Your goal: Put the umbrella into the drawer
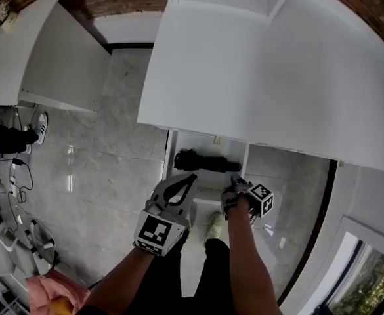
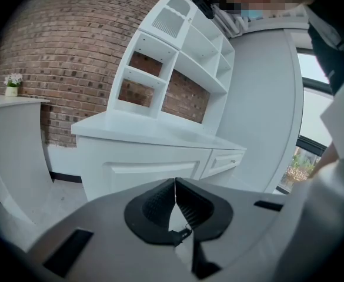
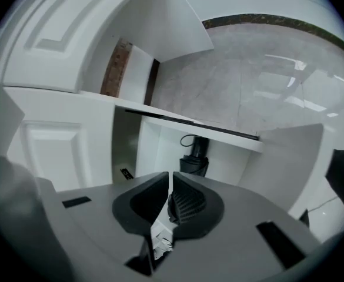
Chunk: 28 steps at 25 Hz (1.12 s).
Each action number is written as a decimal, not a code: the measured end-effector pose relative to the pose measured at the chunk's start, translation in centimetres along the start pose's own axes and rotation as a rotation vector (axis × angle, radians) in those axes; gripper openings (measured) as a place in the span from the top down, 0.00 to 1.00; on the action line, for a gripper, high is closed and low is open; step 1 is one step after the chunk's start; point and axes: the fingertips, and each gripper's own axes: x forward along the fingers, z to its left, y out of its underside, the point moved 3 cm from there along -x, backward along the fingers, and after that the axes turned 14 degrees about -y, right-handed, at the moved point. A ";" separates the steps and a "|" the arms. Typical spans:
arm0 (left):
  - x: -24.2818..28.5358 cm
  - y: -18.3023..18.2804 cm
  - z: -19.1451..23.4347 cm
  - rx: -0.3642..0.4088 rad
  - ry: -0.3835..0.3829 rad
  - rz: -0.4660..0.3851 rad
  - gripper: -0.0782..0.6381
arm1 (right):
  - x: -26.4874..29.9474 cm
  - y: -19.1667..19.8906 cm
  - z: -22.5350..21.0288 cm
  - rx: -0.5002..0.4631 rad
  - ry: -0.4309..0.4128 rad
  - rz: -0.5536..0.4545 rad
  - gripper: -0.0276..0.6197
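A folded black umbrella [image 1: 205, 161] lies lengthwise inside the open white drawer [image 1: 168, 155] under the counter. In the right gripper view the umbrella [image 3: 195, 156] shows end-on with its wrist loop, just past the jaws and apart from them. My right gripper [image 1: 236, 184] hangs above the drawer's front right part; its jaws [image 3: 170, 178] are shut with nothing between them. My left gripper [image 1: 190, 178] is over the drawer's front left, also shut and empty [image 2: 175, 184], and it faces a white cabinet front rather than the drawer.
The white counter top [image 1: 264, 64] overhangs the back of the drawer. Another white unit [image 1: 41, 51] stands at far left across the marble floor [image 1: 106, 156]. White shelves [image 2: 177, 57] rise against a brick wall. The person's shoe [image 1: 214, 226] is below the drawer front.
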 end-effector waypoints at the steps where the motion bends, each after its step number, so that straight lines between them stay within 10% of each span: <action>1: -0.2 -0.5 -0.2 -0.003 -0.002 0.001 0.88 | -0.5 0.1 1.3 -0.023 -0.038 0.002 0.93; 14: -4.5 -7.5 -2.7 -0.016 -0.034 -0.012 0.88 | -9.9 1.8 16.4 -0.393 -0.305 0.103 0.94; 28: -12.0 -18.8 -5.0 -0.085 -0.050 -0.040 0.88 | -25.0 5.8 35.8 -1.071 -0.513 0.090 0.94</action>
